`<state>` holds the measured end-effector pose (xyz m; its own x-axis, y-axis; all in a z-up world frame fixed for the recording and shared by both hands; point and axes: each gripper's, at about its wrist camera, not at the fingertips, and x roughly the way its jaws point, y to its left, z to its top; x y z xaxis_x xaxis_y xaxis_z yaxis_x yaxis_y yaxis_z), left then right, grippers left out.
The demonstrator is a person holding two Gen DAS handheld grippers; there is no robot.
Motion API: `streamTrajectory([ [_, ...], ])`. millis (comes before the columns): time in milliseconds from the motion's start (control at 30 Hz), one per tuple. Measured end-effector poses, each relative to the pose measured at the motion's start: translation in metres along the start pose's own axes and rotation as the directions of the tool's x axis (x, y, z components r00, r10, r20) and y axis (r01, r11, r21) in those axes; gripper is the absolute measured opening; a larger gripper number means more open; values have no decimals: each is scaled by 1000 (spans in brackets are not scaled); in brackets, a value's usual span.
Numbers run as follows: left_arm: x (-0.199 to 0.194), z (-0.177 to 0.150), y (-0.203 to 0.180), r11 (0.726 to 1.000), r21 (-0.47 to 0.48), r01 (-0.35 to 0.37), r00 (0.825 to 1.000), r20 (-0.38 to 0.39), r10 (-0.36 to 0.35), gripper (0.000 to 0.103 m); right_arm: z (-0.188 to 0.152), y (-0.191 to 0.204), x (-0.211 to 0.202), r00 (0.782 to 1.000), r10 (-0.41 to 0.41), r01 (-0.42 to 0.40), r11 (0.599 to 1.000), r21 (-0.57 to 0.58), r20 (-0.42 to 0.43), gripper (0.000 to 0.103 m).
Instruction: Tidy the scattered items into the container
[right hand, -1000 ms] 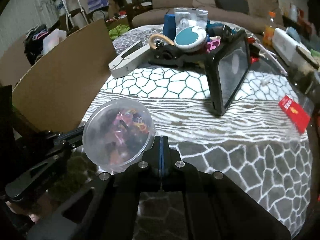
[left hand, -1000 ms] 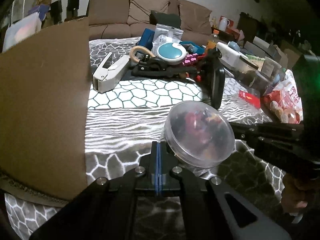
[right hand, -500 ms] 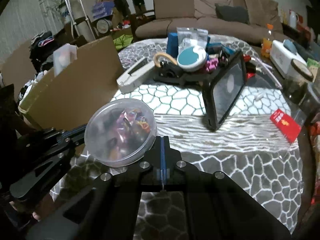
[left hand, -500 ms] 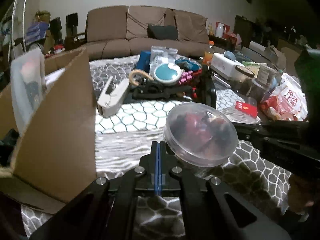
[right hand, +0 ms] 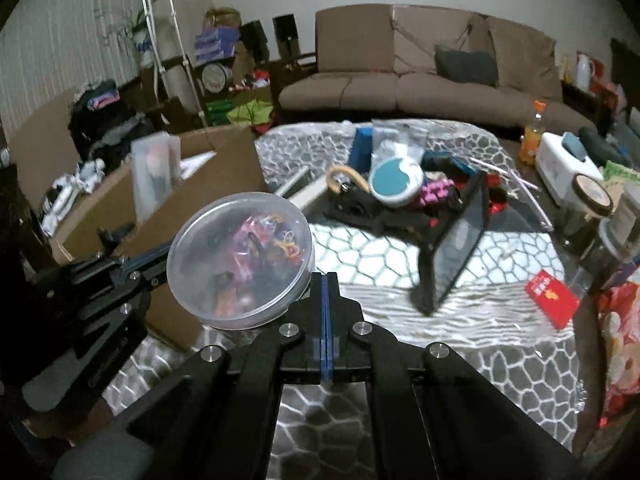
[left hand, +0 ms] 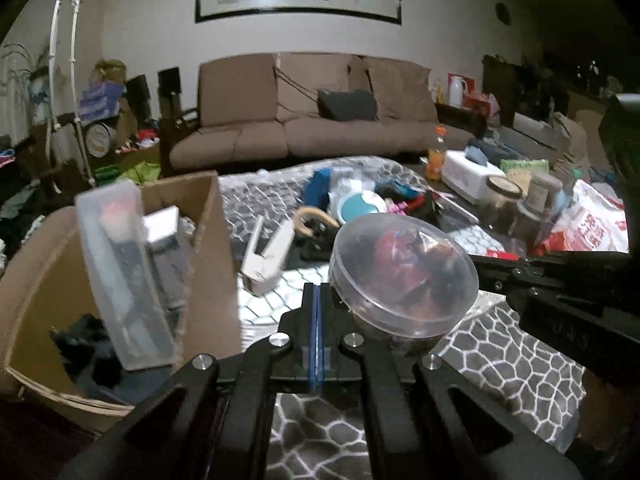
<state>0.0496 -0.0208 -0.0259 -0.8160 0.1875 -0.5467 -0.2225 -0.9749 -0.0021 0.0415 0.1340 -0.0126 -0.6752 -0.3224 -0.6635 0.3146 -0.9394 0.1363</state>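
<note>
A round clear plastic tub (left hand: 404,276) with colourful small items inside is squeezed between my two shut grippers and held above the table; it also shows in the right wrist view (right hand: 240,256). My left gripper (left hand: 317,296) presses its left side, my right gripper (right hand: 326,284) its right side. Both jaws are closed flat on themselves. An open cardboard box (left hand: 208,248) stands to the left, holding a clear rectangular case (left hand: 120,276) and dark items. The box also shows in the right wrist view (right hand: 224,168).
On the patterned tablecloth (right hand: 480,320) lie a white stapler (left hand: 266,256), a teal round case (right hand: 396,180), a black tablet standing on edge (right hand: 456,248), a red card (right hand: 552,292), and jars and snack bags at right. A brown sofa (left hand: 312,116) stands behind.
Both grippers have lifted the tub together, well above the table. The box's open inside has come into view on the left.
</note>
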Motion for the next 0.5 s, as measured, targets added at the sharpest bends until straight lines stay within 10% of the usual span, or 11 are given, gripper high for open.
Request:
streamTrajectory([
  [500,-59,42,69,986,-97,-138,985,90,147,0,62,79,-24,985,132,-121,988,-95,112,3],
])
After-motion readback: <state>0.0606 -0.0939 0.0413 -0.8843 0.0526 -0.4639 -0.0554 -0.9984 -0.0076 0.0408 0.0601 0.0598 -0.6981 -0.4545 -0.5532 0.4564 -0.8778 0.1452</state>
